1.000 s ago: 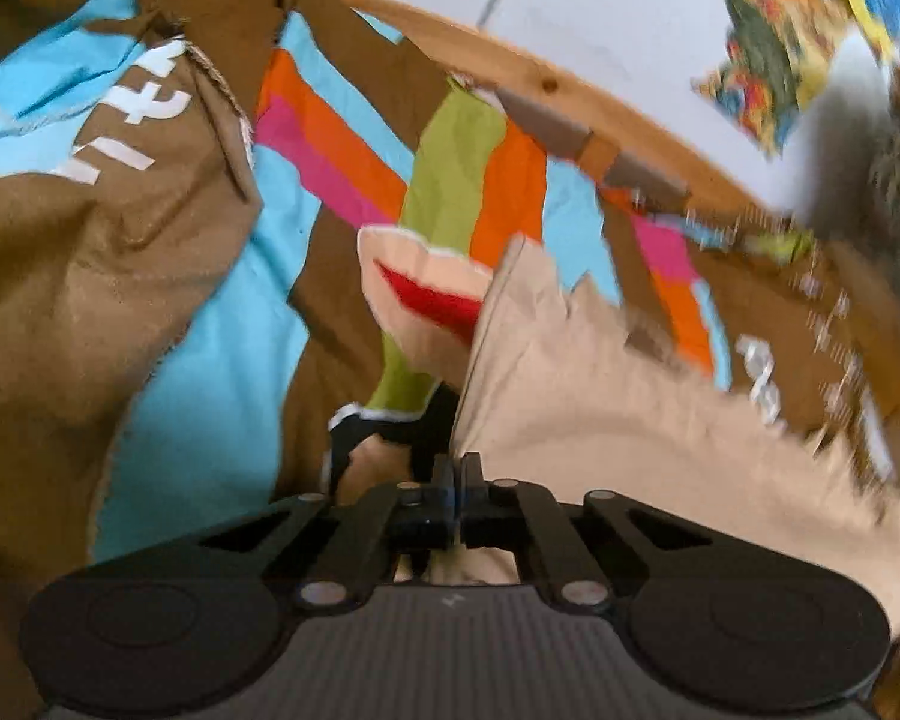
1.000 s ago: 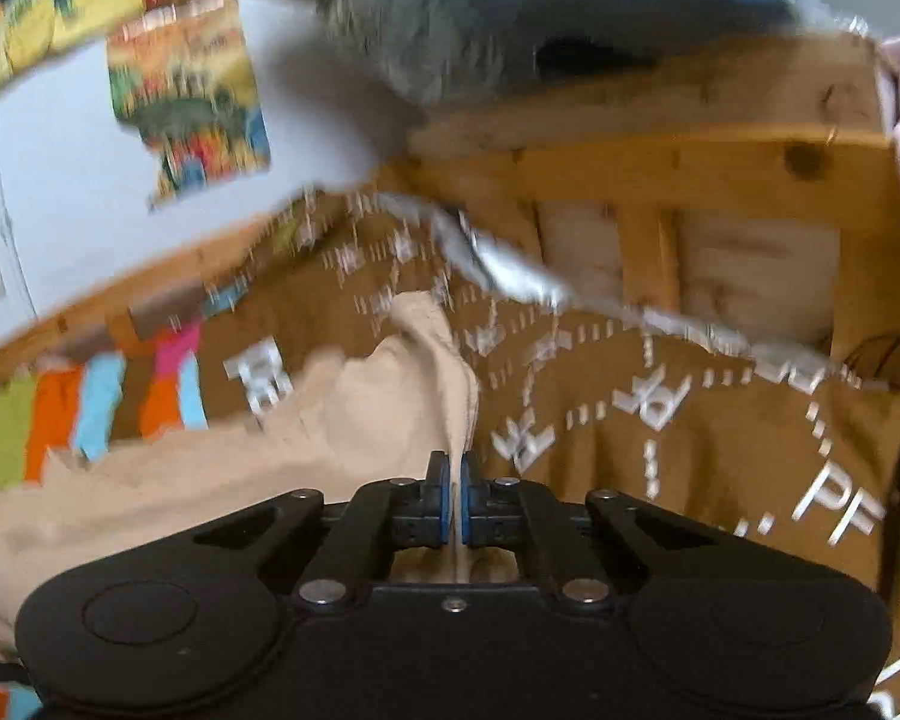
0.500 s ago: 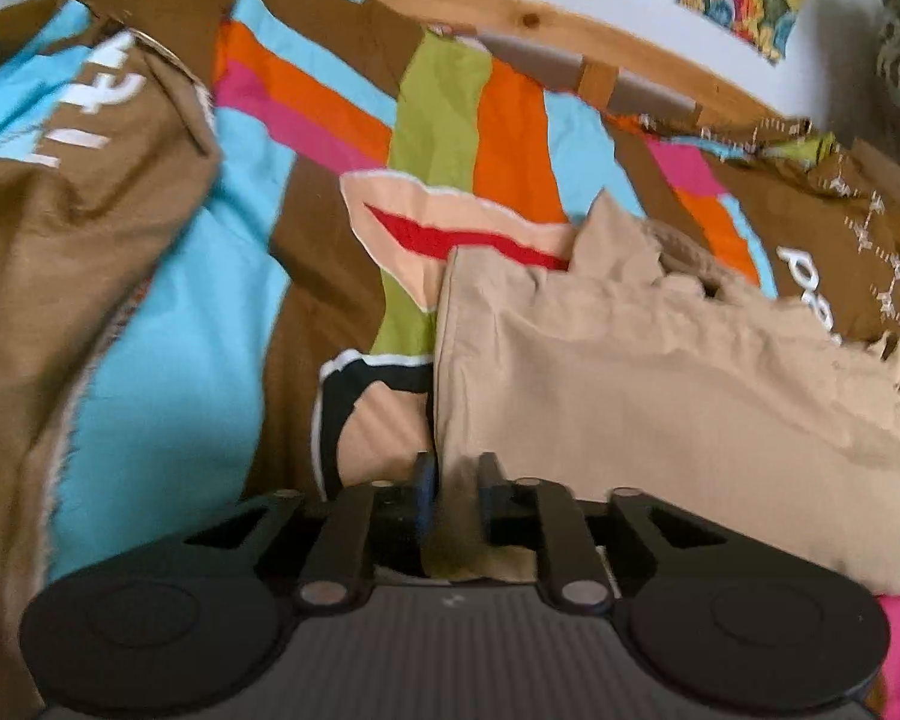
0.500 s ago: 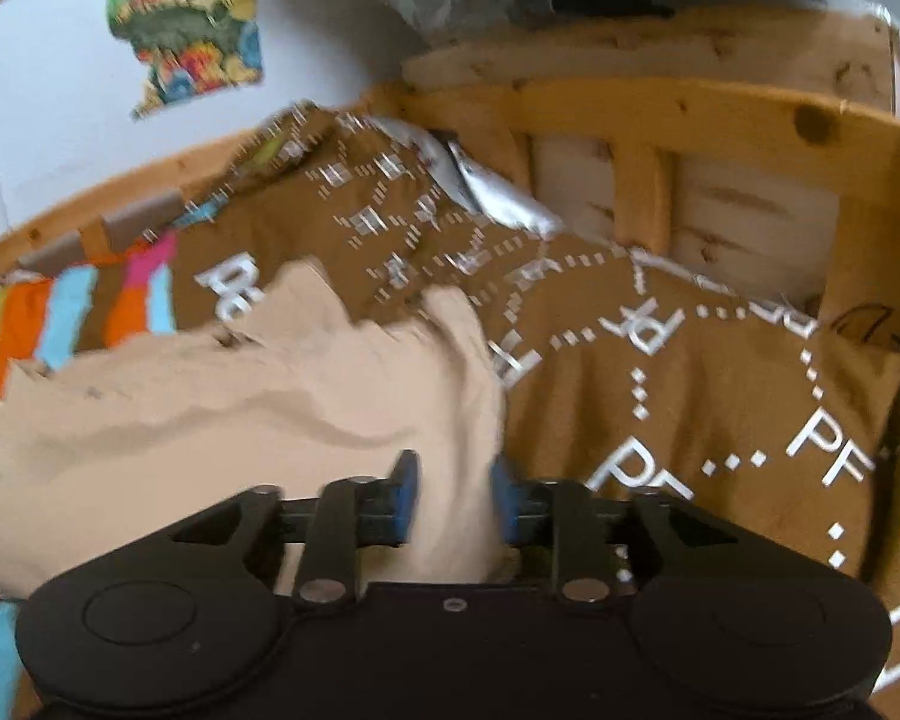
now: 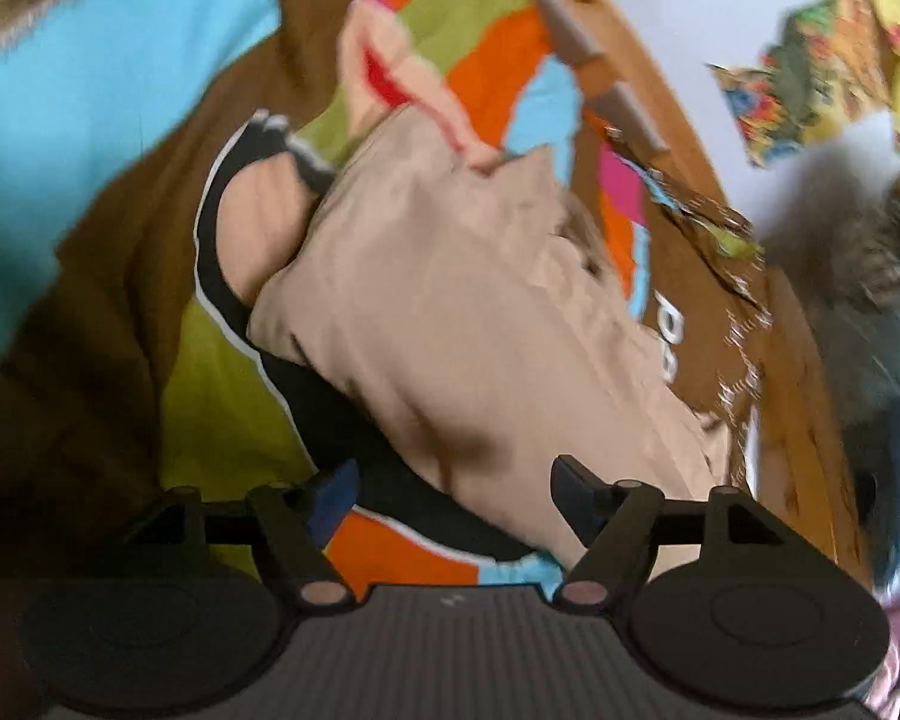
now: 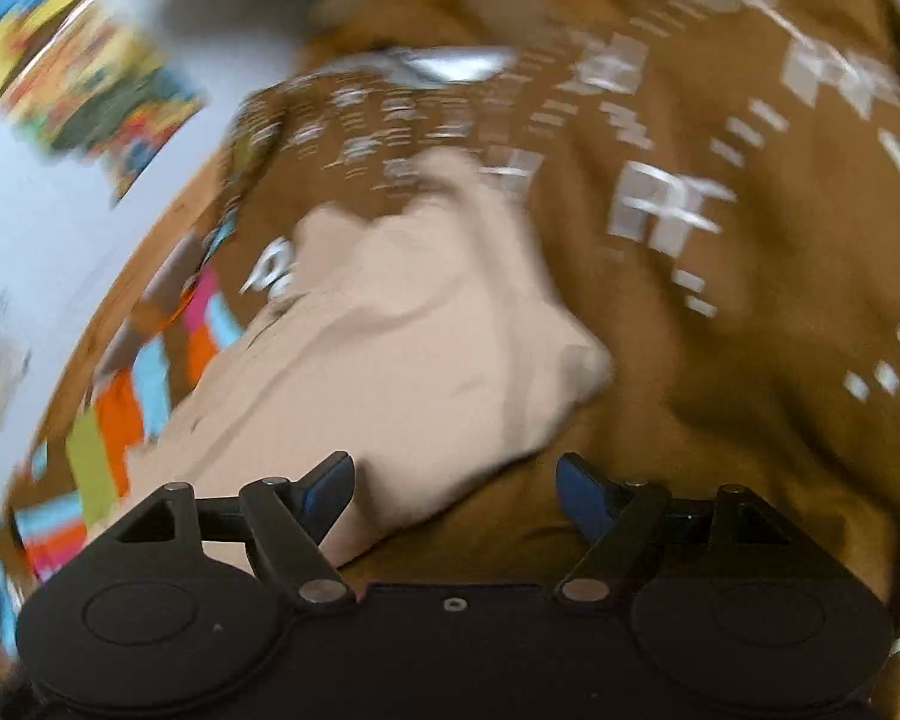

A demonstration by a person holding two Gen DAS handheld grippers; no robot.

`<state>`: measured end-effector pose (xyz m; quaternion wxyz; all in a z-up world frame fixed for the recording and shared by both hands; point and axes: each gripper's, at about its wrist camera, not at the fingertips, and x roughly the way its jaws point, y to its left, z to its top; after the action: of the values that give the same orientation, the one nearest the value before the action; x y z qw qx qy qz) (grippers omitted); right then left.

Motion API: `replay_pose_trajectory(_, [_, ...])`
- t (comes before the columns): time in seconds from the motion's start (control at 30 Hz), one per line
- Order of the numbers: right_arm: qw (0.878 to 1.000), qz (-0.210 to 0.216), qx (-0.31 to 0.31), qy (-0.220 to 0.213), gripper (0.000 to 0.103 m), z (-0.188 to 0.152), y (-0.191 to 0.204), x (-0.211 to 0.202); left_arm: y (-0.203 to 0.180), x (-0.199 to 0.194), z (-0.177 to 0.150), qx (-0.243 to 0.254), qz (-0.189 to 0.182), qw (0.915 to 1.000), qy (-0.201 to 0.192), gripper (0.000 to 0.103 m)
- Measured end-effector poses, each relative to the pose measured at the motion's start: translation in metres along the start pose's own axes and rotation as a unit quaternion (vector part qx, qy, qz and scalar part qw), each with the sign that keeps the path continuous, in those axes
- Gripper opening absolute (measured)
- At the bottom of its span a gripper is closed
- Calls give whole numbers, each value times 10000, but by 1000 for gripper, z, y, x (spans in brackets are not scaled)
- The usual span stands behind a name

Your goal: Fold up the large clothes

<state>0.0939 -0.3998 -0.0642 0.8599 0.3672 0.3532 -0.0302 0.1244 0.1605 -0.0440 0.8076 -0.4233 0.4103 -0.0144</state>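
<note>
Nearby, patterned bedspread [image 5: 108, 138], wooden bed frame [image 5: 648, 78], beige garment [image 5: 462, 312].

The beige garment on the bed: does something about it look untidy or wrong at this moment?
The beige garment lies bunched and creased on the patterned bedcover, with uneven edges rather than a flat fold. Both the left gripper and the right gripper are open and hold nothing. Motion blur hides finer detail.

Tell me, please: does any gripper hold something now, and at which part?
Nothing is held. The left gripper and the right gripper are both open, and the beige garment lies loose on the bedspread.
</note>
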Motion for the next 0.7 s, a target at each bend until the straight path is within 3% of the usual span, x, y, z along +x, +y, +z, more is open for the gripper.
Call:
replay_pose_trajectory(0.13, [9952,292,824,-441,67,7,-20,-4,1,7,6,-185,298,9987,-377,66])
replay_pose_trajectory(0.17, [9939,317,900,-550,65,8,-22,-5,2,6,8,-280,343,9978,-496,61])
replay_pose_trajectory(0.2, [9927,343,985,-611,61,10,-24,-3,3,4,10,-355,418,9968,-580,49])
replay_pose_trajectory(0.27, [9909,307,1115,-690,22,11,-28,-3,7,4,15,-468,506,9956,-634,34])
replay_pose_trajectory(0.3, [9911,320,1089,-696,21,11,-28,-3,7,3,16,-469,500,9953,-683,21])
replay_pose_trajectory(0.37, [9907,345,992,-866,9,10,-24,-12,1,-3,14,-305,482,9950,-823,9])
replay_pose_trajectory(0.6, [9893,379,480,-1325,5,4,3,-69,-16,-56,7,-220,109,9921,-1231,3])
replay_pose_trajectory(0.7, [9938,6,534,-978,5,-3,-4,-60,-16,-53,3,191,443,9932,-1063,3])
